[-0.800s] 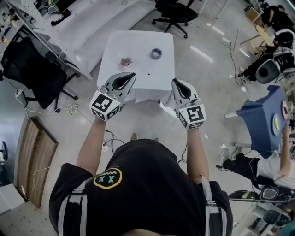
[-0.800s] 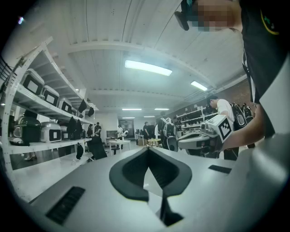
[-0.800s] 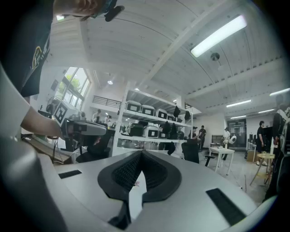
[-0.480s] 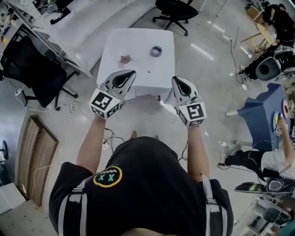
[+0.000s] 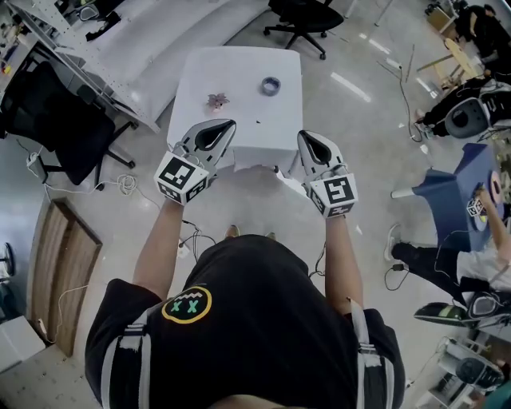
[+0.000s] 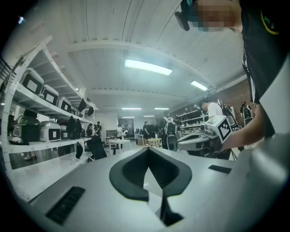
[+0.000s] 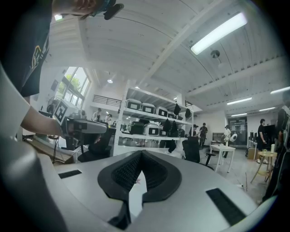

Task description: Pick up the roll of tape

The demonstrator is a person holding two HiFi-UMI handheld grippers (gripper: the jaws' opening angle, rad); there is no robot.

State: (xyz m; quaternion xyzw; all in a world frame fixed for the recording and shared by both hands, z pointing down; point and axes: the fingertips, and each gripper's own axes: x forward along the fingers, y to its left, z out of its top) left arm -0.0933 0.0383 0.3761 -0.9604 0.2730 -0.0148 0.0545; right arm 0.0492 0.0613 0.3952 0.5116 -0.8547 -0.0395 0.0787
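The roll of tape (image 5: 271,85), a small bluish ring, lies flat on the far right part of the white table (image 5: 239,128). My left gripper (image 5: 227,127) and right gripper (image 5: 305,140) are held level side by side over the table's near edge, well short of the tape. Both are shut with their tips together and nothing between them. The tape does not show in either gripper view, where the left gripper (image 6: 147,150) and the right gripper (image 7: 142,153) look out across the room.
A small pinkish crumpled object (image 5: 216,101) lies on the table left of the tape. Black office chairs (image 5: 60,120) stand left of the table and behind it (image 5: 303,20). A long white bench (image 5: 152,48) runs at the back left. A person (image 5: 447,264) is at the right.
Both grippers have stayed where they were, still shut. Only the person at the right edge has shifted.
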